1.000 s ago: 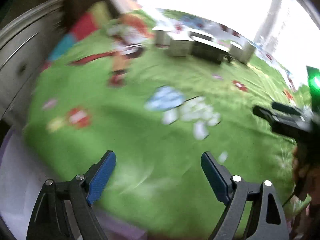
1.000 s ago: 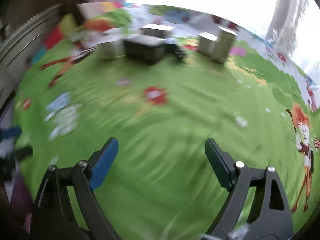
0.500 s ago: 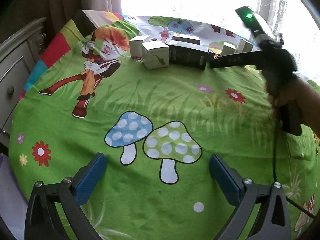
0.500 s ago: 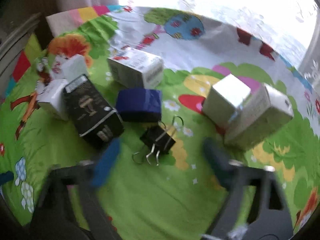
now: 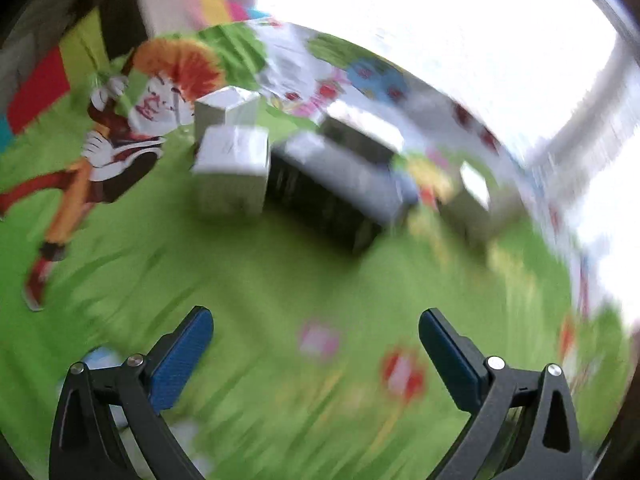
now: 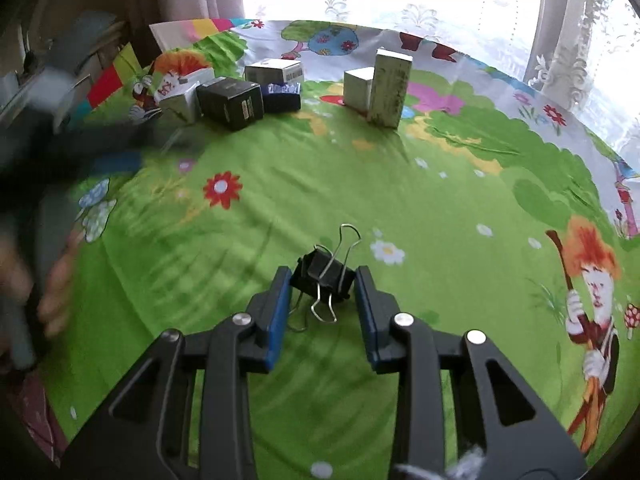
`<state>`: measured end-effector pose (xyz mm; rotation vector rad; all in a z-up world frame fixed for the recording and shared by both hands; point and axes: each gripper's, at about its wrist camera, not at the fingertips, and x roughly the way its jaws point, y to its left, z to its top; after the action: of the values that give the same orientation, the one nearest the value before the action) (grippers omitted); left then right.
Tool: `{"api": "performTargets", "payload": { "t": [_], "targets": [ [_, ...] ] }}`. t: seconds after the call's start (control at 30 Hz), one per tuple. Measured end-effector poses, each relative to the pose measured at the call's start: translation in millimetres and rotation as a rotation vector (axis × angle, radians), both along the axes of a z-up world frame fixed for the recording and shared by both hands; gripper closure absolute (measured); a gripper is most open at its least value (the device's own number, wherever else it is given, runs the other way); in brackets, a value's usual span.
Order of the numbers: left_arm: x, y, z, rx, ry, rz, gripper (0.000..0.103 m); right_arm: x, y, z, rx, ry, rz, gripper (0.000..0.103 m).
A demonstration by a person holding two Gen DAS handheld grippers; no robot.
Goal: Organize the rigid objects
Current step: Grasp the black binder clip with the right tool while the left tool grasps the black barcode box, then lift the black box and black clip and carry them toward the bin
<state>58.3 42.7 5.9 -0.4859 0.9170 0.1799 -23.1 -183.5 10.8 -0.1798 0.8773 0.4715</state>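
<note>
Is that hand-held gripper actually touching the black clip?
Touching. The right wrist view shows the right hand-held gripper with both pads pressed against the clip.

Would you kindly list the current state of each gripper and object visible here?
Right gripper: jaws have just been closing, now shut on black metal binder clip.
Left gripper: jaws wide open, empty.
Tall white box: upright.
Black rectangular box: lying flat.
Blue box: lying flat.
</note>
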Motion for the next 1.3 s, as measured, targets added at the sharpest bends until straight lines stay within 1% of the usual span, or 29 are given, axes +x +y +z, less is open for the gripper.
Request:
{"api": "performTargets", "payload": {
  "t": [0.03, 0.07, 0.13, 0.17, 0.2, 0.27, 0.3, 0.33, 0.37, 0.4, 0.43, 0.47, 0.5, 0.53, 0.57, 0.63, 0.7, 0.77, 0.8, 0.83, 0.9, 0.93, 0.97, 1.0, 1.03, 1.07, 1.13, 1.23, 1.3],
  "targets": [
    [11, 3, 1, -0.036, 0.005, 0.067, 0.0, -2, 1, 1, -0.011, -0.005, 0.0, 0.066],
    [24, 10, 2, -0.099, 0.004, 0.147, 0.0, -2, 3, 1, -0.024, -0.012, 0.001, 0.067],
    [37, 18, 1, -0.16, 0.011, 0.26, 0.0, -2, 4, 1, -0.032, -0.016, 0.002, 0.067],
    [45, 23, 2, -0.159, 0.026, 0.334, 0.0, -2, 4, 1, -0.025, -0.012, 0.002, 0.066],
    [50, 24, 2, -0.142, 0.04, 0.365, 0.0, -1, 2, 1, -0.016, -0.007, 0.002, 0.066],
    [65, 25, 1, -0.078, 0.084, 0.378, 0.0, 0, 2, 1, -0.012, -0.005, 0.002, 0.066],
    [74, 22, 0, -0.025, 0.121, 0.342, 0.0, 0, 2, 1, -0.013, -0.006, 0.001, 0.066],
    [80, 14, 0, 0.018, 0.148, 0.276, 0.002, -2, 2, 1, -0.014, -0.007, 0.001, 0.066],
    [81, 7, 0, 0.044, 0.145, 0.192, 0.008, -2, 2, 1, -0.014, -0.007, 0.001, 0.066],
    [75, 2, 2, 0.039, 0.105, 0.119, 0.034, -2, 2, 1, -0.013, -0.006, 0.001, 0.066],
    [66, -1, 4, 0.013, 0.079, 0.052, 0.052, -2, 2, 1, -0.011, -0.005, 0.0, 0.066],
    [57, -4, 4, 0.009, 0.096, -0.009, 0.06, -2, 2, 1, -0.011, -0.005, 0.0, 0.066],
    [45, -6, 3, -0.003, 0.1, -0.065, 0.062, -2, 2, 1, -0.012, -0.006, -0.001, 0.066],
    [34, -7, 2, -0.014, 0.093, -0.106, 0.062, -1, 2, 1, -0.014, -0.007, 0.0, 0.066],
    [22, -8, 1, -0.001, 0.082, -0.16, 0.062, -1, 2, 1, -0.014, -0.006, 0.0, 0.066],
    [13, -12, 0, 0.04, 0.067, -0.223, 0.062, -1, 2, 1, -0.015, -0.007, -0.002, 0.066],
    [13, -11, 1, 0.07, 0.053, -0.248, 0.059, 0, 2, 1, -0.015, -0.006, -0.004, 0.066],
    [17, -5, 3, 0.094, 0.055, -0.225, 0.042, 0, 2, 1, -0.014, -0.005, -0.005, 0.066],
    [22, -7, 2, 0.105, 0.054, -0.226, 0.03, -1, 2, 1, -0.013, -0.004, -0.006, 0.066],
    [25, -11, 2, 0.127, 0.051, -0.238, 0.027, -1, 2, 1, -0.013, -0.004, -0.006, 0.066],
    [23, -20, 2, 0.206, 0.045, -0.266, 0.027, 0, 2, 1, -0.013, -0.004, -0.006, 0.066],
    [20, -25, 0, 0.244, 0.025, -0.284, 0.031, 0, 2, 1, -0.01, -0.003, -0.006, 0.066],
    [15, -29, -3, 0.293, -0.001, -0.292, 0.04, 0, 1, 1, -0.009, -0.002, -0.007, 0.066],
    [9, -32, -4, 0.34, -0.019, -0.295, 0.064, 0, 1, 1, -0.008, -0.003, -0.008, 0.066],
    [4, -32, -5, 0.338, -0.038, -0.316, 0.064, 0, 1, 1, -0.01, -0.004, -0.009, 0.066],
    [-6, -31, -4, 0.301, -0.055, -0.334, 0.064, -1, 2, 1, -0.01, -0.005, -0.009, 0.067],
    [-21, -29, -4, 0.263, -0.071, -0.342, 0.064, -1, 1, 1, -0.011, -0.008, -0.013, 0.067],
    [-48, -30, -5, 0.247, -0.095, -0.354, 0.064, -2, 1, 2, -0.013, -0.013, -0.027, 0.067],
    [-57, -33, -5, 0.254, -0.093, -0.367, 0.064, -2, 2, 2, -0.002, 0.0, -0.038, 0.067]
  ]
}}
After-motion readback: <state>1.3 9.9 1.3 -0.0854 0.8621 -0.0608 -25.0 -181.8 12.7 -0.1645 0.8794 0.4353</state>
